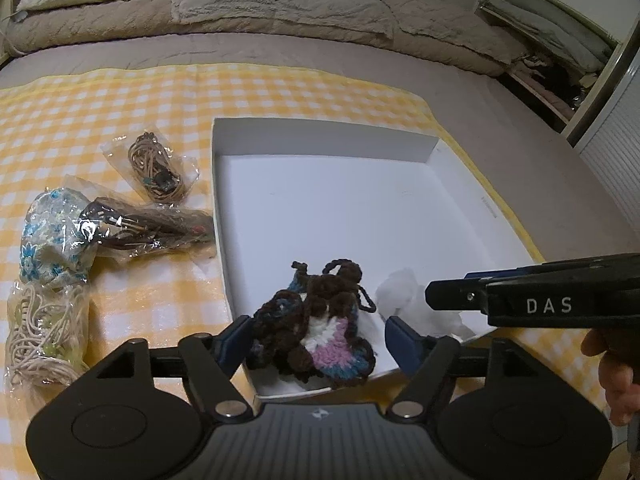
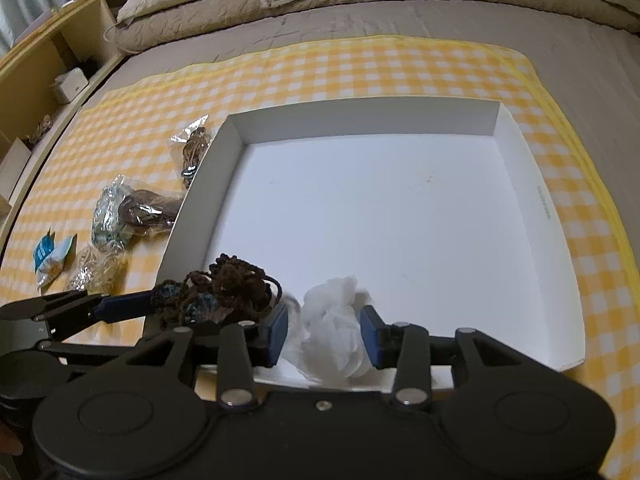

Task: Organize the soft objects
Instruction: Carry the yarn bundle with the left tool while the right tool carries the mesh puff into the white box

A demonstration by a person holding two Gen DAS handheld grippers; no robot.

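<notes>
Crochet point(image 1: 316, 330) is sitting between the pads of the left gripper point(image 1: 318, 344), at the near-left corner of the box point(image 1: 320, 136). The jaws are standing apart with a gap on each side of the yarn, so this gripper is open around it, not clamping. Tissue point(image 2: 332, 328), crumpled and white, is lying just right of the crochet along the box's near wall, between the pads of the right gripper point(image 2: 324, 330); the right pad is touching or nearly touching it, the left pad looks slightly off, and whether it is pinching I cannot tell.

Each item is lying straight ahead of its own gripper, so the left is nearer the crochet and the right nearer the tissue. The crochet's long axis is running roughly front to back, across the jaw line, which suits a simple close or a clean release.

Counting: 1 box, 1 crochet and 1 tissue inside it. Left of the box on the checked cloth point(image 1: 120, 100), 4 bags are showing in the left view, and the right view is adding 1 small blue packet point(image 2: 50, 260).
</notes>
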